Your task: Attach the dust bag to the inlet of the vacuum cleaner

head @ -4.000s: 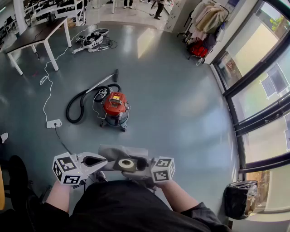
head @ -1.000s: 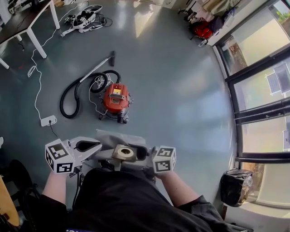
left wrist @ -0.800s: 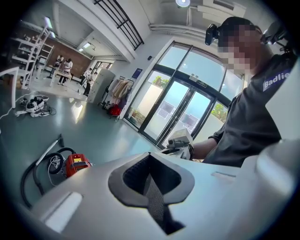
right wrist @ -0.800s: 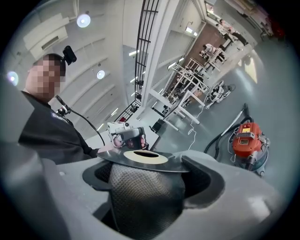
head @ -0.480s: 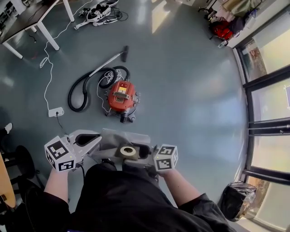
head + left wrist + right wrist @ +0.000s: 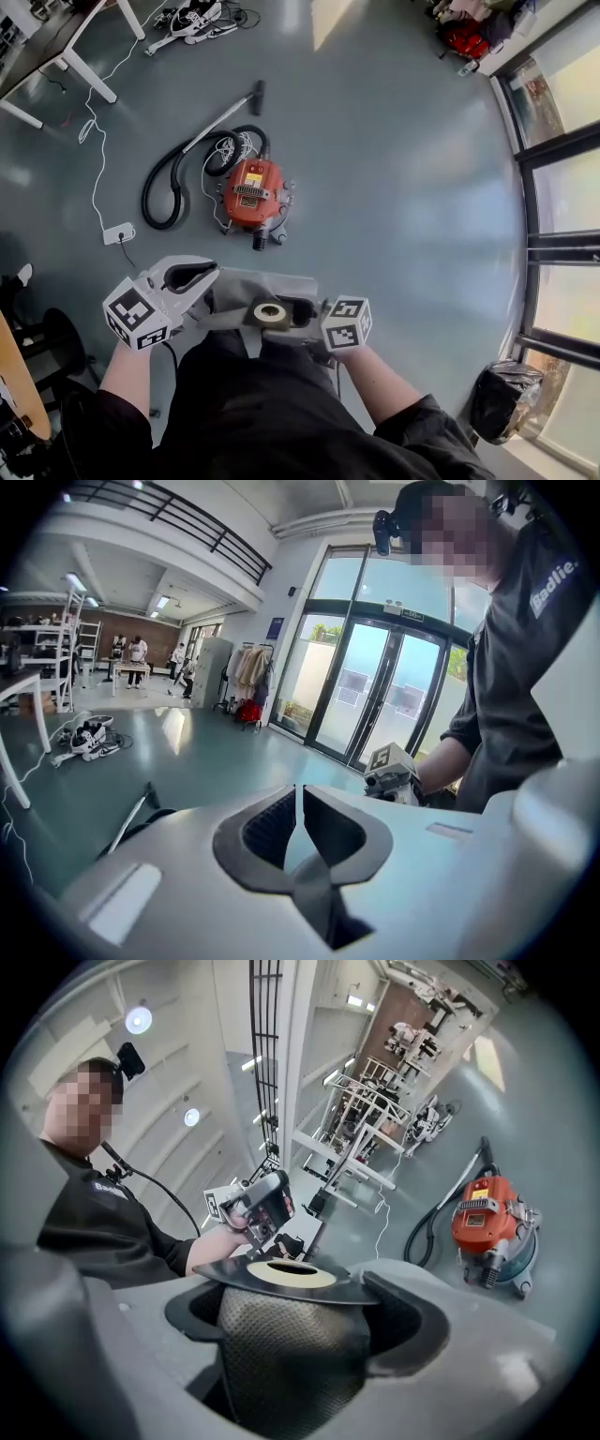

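Note:
The red vacuum cleaner (image 6: 253, 192) stands on the floor ahead of me, its black hose (image 6: 161, 192) curled at its left; it also shows in the right gripper view (image 6: 487, 1227). My right gripper (image 6: 305, 314) is shut on the grey dust bag (image 6: 246, 289), just under its dark collar with the pale ring (image 6: 270, 312). In its own view the mesh bag (image 6: 291, 1363) fills the right gripper (image 6: 305, 1307). My left gripper (image 6: 202, 275) hovers at the bag's left edge. Its jaws are opening, and the left gripper (image 6: 298, 803) shows only a thin slit with nothing in it.
A white power strip (image 6: 117, 233) and its cable lie left of the vacuum cleaner. A table (image 6: 56, 47) stands at the far left, with gear on the floor (image 6: 192, 19) behind it. A black bin bag (image 6: 506, 401) sits by the windows at the right.
Both grippers and the bag have come nearer to the vacuum cleaner. The left gripper has rolled a little and its jaws have parted slightly. The right grip is unchanged.

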### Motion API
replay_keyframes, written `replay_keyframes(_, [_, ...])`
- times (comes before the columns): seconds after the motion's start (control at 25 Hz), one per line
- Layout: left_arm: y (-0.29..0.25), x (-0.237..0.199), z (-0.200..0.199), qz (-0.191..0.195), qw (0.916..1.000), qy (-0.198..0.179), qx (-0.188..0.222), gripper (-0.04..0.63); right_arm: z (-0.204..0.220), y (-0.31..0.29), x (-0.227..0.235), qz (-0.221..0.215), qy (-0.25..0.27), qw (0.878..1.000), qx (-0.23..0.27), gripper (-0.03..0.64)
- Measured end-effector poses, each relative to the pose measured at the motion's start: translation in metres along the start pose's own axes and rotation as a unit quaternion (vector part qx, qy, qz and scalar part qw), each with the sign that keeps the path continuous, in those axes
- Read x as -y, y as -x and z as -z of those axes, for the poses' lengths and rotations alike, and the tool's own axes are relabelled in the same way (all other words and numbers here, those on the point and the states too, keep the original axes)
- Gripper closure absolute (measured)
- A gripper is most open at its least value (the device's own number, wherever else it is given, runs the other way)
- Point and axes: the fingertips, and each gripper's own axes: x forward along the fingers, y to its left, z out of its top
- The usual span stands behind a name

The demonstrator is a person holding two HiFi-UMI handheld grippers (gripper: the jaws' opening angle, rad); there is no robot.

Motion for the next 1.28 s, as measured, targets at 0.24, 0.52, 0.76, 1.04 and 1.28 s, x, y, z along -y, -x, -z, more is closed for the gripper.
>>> replay_keyframes(0.24, [-0.002, -0.034, 0.023, 0.038, 0.9991, -0.009, -0.018, 0.551, -0.001, -0.029, 0.011, 0.028, -0.018, 0.999, 0.032, 0.221])
replay_keyframes(0.52, [0.005, -0.078, 0.042, 0.078, 0.9958, -0.043, -0.025, 0.528, -0.001, -0.065, 0.031, 0.072, -0.036, 0.994, 0.075, 0.221])
replay_keyframes(0.76, [-0.004, -0.111, 0.065, 0.095, 0.9926, -0.069, -0.032, 0.506, -0.004, -0.084, 0.062, 0.102, -0.048, 0.988, 0.106, 0.221])
replay_keyframes(1.04, [-0.028, -0.128, 0.089, 0.084, 0.9899, -0.111, -0.031, 0.489, 0.015, -0.084, 0.100, 0.095, -0.060, 0.989, 0.099, 0.221])
replay_keyframes(1.28, [-0.061, -0.134, 0.113, 0.070, 0.9887, -0.127, -0.038, 0.482, 0.031, -0.072, 0.139, 0.085, -0.058, 0.991, 0.083, 0.221])
